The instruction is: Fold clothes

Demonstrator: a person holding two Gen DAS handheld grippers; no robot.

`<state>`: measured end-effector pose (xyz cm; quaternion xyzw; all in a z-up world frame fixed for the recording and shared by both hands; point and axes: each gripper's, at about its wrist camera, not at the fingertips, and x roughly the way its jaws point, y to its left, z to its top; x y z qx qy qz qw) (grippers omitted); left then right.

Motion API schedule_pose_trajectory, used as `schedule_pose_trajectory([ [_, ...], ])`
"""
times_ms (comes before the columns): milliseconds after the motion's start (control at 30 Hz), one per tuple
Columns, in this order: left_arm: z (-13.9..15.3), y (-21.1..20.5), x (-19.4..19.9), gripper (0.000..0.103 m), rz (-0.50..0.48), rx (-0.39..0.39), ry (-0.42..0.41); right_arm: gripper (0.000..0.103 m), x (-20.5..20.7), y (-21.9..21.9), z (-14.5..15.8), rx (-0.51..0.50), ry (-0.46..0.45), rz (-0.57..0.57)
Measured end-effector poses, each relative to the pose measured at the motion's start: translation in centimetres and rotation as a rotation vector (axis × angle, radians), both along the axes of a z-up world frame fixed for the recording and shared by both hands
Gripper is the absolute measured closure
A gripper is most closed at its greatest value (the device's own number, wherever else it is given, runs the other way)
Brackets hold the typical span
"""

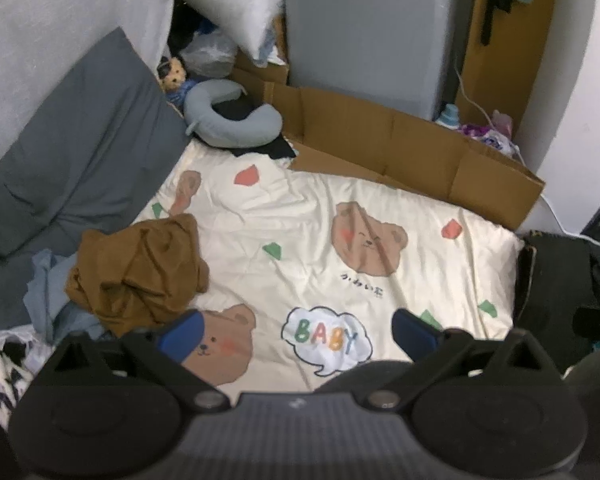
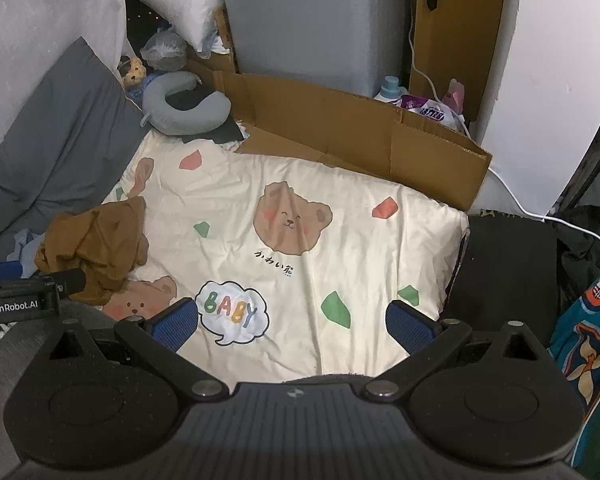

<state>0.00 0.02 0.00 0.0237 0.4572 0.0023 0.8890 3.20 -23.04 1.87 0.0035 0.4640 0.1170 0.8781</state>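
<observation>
On the left side of the cream bear-print blanket (image 1: 340, 208), a crumpled brown garment (image 1: 140, 272) lies beside a grey pillow (image 1: 80, 152). The left gripper (image 1: 298, 330) and right gripper (image 2: 292, 318) hover above the near edge, fingers spread and holding nothing. Flattened cardboard (image 2: 340, 124) borders the far side.

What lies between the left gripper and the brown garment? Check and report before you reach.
Nothing visible. The left gripper is open above the cream bear-print quilt, and the crumpled brown garment lies ahead to its left near the quilt's edge, with only bare quilt between. The blue cloth sits behind the garment, off the path.
</observation>
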Motion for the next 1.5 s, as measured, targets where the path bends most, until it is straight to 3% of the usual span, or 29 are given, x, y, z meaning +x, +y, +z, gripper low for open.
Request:
schedule_pose_trajectory([
  [300,-0.5,3.3,0.2,0.003,-0.031,-0.094,0.028,0.000,0.0,0.3,-0.1,0.003,0.015,0.000],
  [400,-0.6,1.9,0.0,0.003,-0.019,-0.040,0.019,0.000,-0.1,0.6,0.0,0.004,-0.004,0.002],
  [1500,-0.1,0.9,0.1,0.003,-0.004,-0.005,0.012,0.000,-0.2,0.1,0.1,0.041,-0.010,0.000],
])
